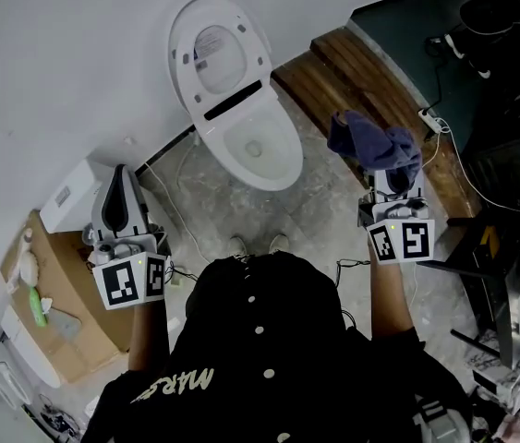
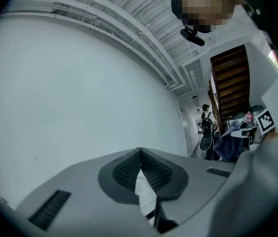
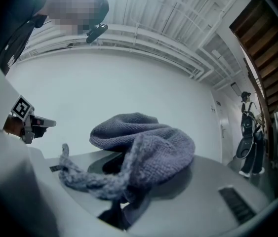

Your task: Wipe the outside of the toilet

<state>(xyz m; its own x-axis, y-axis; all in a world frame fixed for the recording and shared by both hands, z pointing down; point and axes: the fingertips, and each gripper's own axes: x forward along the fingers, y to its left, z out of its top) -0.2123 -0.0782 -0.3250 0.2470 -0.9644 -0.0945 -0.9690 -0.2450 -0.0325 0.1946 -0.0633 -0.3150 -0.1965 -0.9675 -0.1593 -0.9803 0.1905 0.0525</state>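
The white toilet stands against the wall at the top middle of the head view, with its lid raised and its bowl open. My right gripper is held up to the right of the bowl, shut on a blue-grey knitted cloth. In the right gripper view the cloth bunches over the jaws and hides the fingertips. My left gripper is held up to the left of the toilet, apart from it. Its jaws are shut, with nothing between them, and point at the bare wall.
A white box and a cardboard box with bottles sit on the floor at the left. Wooden steps run at the right of the toilet. A power strip, cables and dark metal frames crowd the right side.
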